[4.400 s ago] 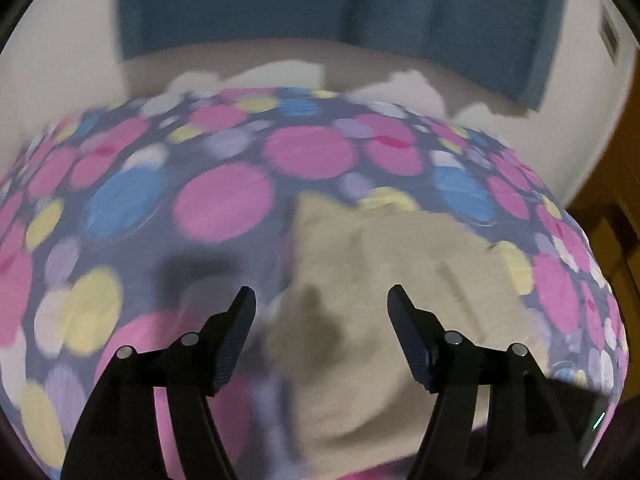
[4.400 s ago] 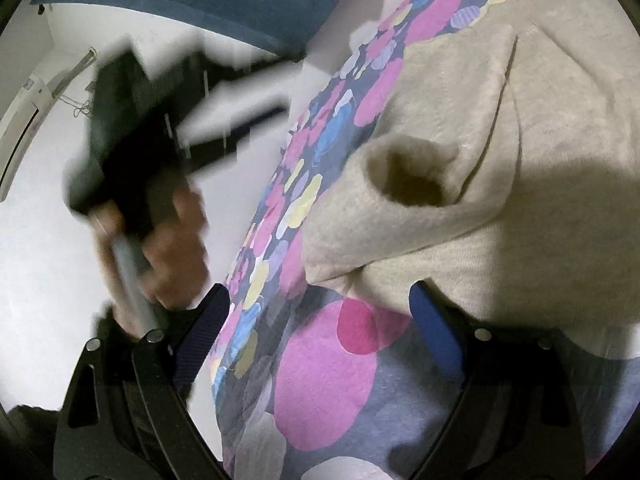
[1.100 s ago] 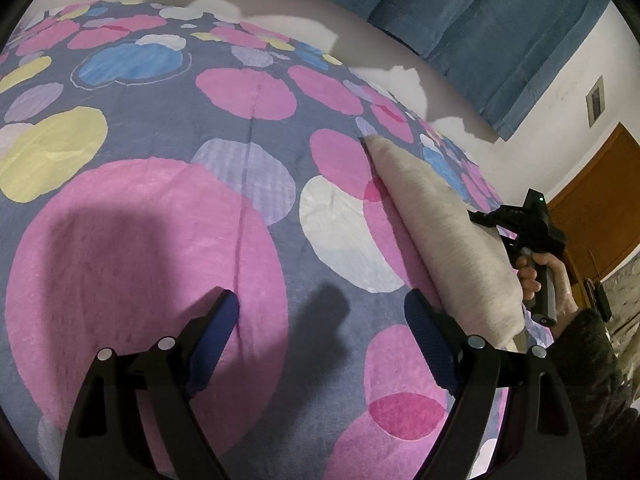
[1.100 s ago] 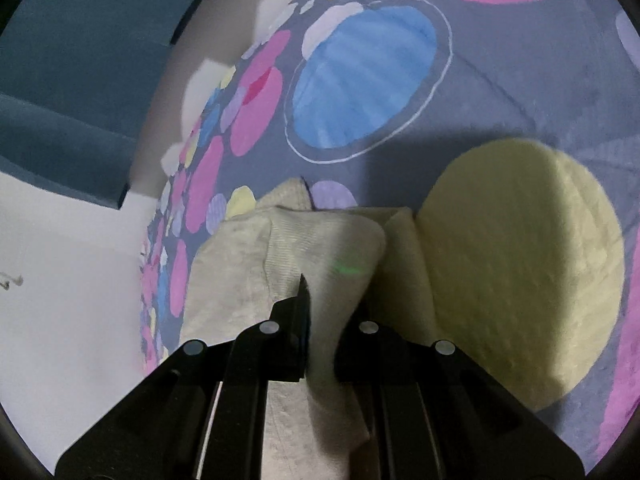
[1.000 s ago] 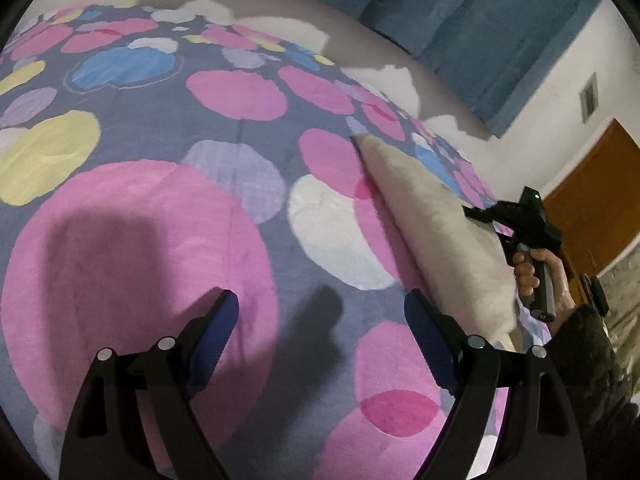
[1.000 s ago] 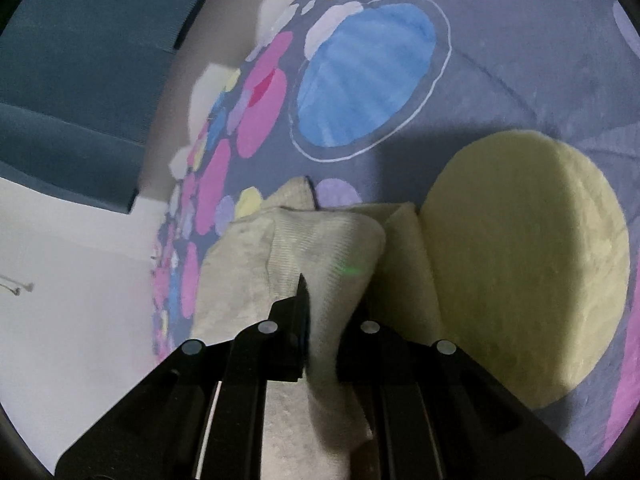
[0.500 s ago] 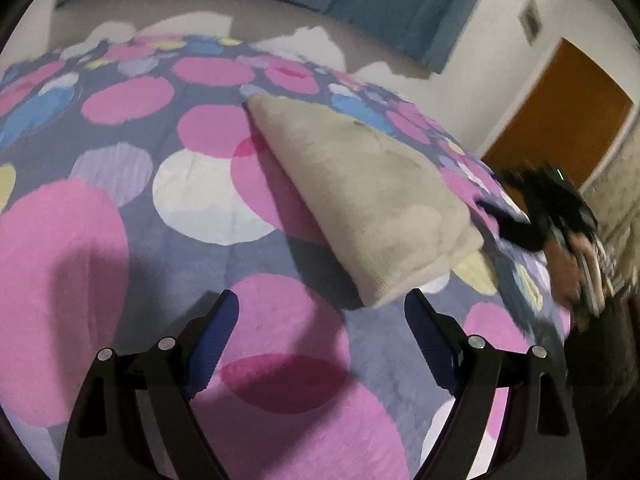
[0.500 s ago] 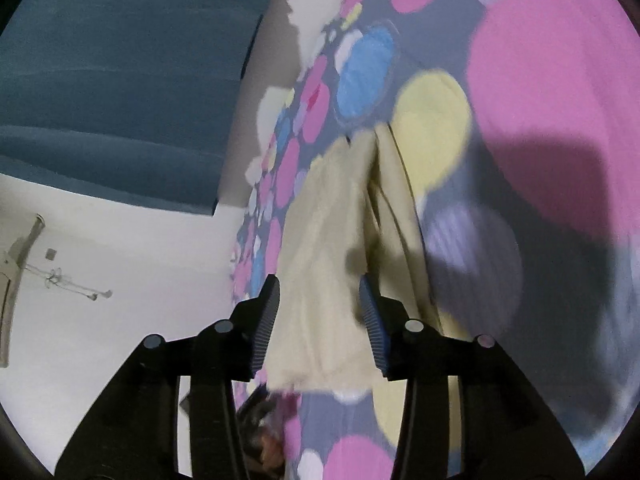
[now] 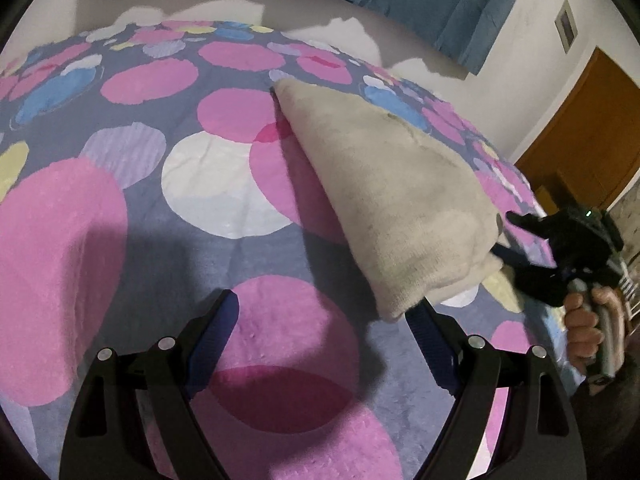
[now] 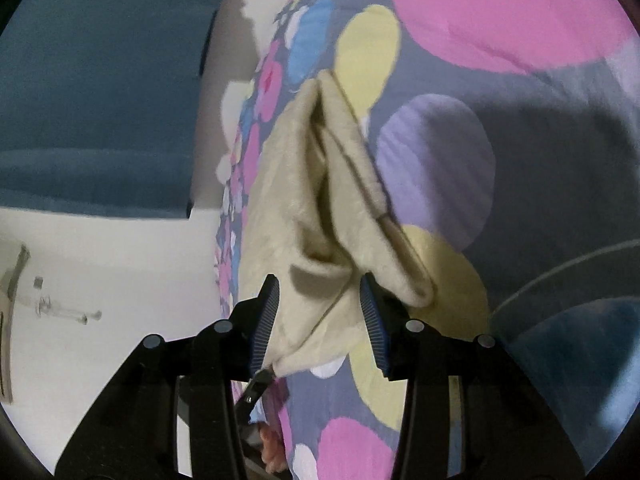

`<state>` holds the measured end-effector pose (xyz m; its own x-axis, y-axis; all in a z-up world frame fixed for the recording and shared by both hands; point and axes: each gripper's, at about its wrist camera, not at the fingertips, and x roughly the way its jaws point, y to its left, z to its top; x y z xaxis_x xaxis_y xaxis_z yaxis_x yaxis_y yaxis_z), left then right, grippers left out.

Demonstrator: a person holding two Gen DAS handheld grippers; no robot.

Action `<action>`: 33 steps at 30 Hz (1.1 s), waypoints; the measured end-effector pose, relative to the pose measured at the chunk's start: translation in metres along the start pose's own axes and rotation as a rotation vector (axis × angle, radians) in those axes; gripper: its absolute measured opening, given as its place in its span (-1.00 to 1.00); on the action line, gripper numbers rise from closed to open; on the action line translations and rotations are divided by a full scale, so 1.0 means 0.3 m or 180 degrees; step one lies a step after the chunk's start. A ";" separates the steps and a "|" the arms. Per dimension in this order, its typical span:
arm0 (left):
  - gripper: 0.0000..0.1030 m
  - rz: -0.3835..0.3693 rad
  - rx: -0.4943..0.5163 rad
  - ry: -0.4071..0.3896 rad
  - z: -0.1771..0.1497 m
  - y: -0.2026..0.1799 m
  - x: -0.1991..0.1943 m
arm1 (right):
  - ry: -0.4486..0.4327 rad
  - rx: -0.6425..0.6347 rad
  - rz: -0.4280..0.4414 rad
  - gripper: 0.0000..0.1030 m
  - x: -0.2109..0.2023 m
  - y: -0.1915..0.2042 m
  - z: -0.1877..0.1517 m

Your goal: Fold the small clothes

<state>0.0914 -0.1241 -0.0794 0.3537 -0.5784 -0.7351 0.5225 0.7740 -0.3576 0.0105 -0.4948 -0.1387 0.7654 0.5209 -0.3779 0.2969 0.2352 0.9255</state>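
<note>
Folded cream garment lying on the spotted bedspread, centre to right of the left wrist frame, narrowing toward the upper centre and thickest at its near end. Layers stacked flat, apparently so that the fold keeps its shape once released.

Left gripper at lower centre of its frame, fingers spread wide and holding nothing; near corner of the garment just above and beside the right finger, not between the two. Held low over the bedspread, probably in readiness to press or catch that corner.

Right gripper at lower centre of its own frame, fingers parted with the garment's bunched end lying between them; contact with either pad not certain, grip evidently slack. Same gripper visible at the right edge of the left wrist frame, tips at the garment's far side. Open layered edges running up the right wrist frame toward upper centre, suggesting a fold just laid down and not yet smoothed.
</note>
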 end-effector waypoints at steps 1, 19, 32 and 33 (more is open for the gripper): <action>0.62 -0.0030 -0.0029 -0.0002 0.000 0.007 -0.001 | -0.0031 0.0015 0.0014 -0.21 0.001 -0.001 -0.001; 0.63 -0.0181 -0.0066 -0.0060 -0.007 0.008 -0.025 | -0.0440 -0.0739 -0.0119 -0.87 -0.166 0.186 -0.035; 0.63 -0.0429 -0.0231 -0.0068 -0.017 0.033 -0.044 | -0.0311 -0.0257 0.0141 -0.61 -0.179 -0.052 -0.016; 0.63 -0.0398 -0.0211 -0.0072 -0.017 0.028 -0.043 | -0.0337 -0.0277 0.0148 -0.57 -0.188 -0.049 -0.014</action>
<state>0.0872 -0.1089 -0.0758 0.3068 -0.6765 -0.6694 0.5115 0.7104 -0.4835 -0.0394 -0.5241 -0.1312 0.8345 0.4447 -0.3255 0.2125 0.2854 0.9346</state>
